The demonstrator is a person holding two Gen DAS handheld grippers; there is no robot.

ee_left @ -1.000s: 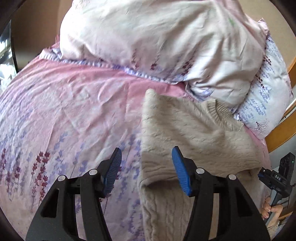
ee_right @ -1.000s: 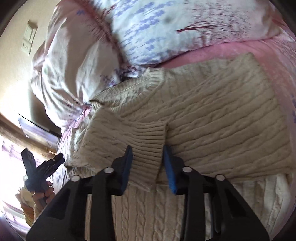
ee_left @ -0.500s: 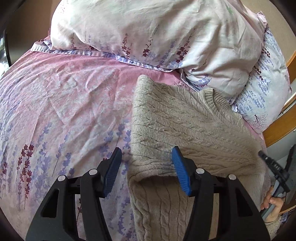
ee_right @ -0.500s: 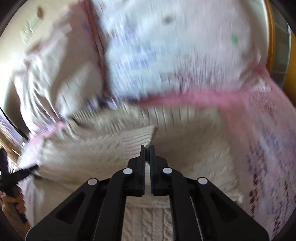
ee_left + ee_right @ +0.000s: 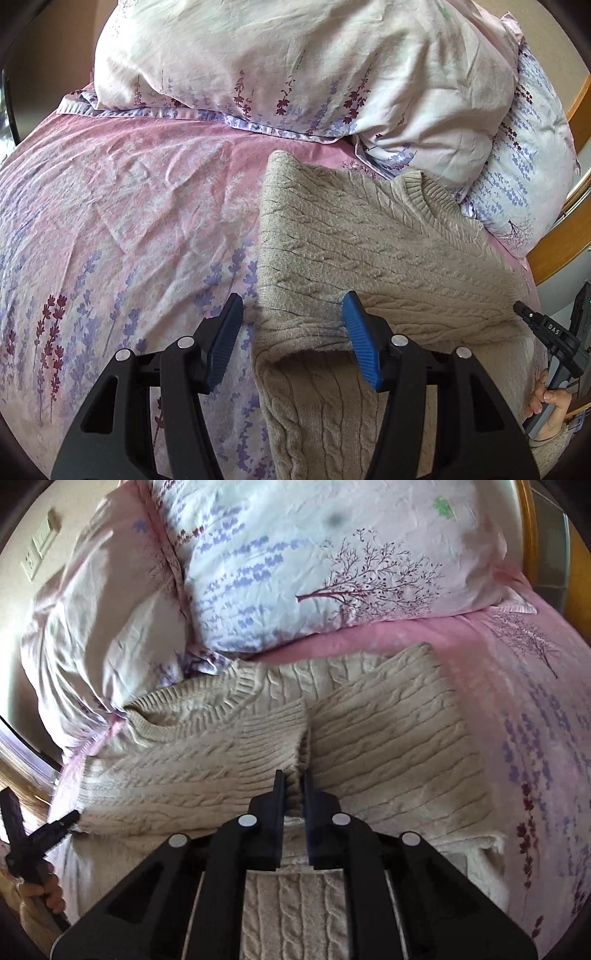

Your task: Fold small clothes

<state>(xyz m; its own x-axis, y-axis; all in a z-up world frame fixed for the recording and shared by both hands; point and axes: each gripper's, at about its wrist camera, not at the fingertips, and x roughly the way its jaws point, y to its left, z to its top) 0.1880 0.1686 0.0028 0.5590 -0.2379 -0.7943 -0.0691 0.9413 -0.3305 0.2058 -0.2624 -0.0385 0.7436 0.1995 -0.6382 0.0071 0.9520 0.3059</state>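
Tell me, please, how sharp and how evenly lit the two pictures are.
Left wrist view: sharp throughout, soft even light, the sweater looks greyish; fisheye bends the bed edges. Right wrist view: the sweater is sharp at the centre, slight smear at the right edge; strong glare at the far left, and the pillow is bright.

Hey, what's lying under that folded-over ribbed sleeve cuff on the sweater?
Under the sleeve cuff, pinched by the right tongs, lies the cable-knit sweater body, spread on the pink bedsheet. Whatever sits directly beneath the cuff is covered.
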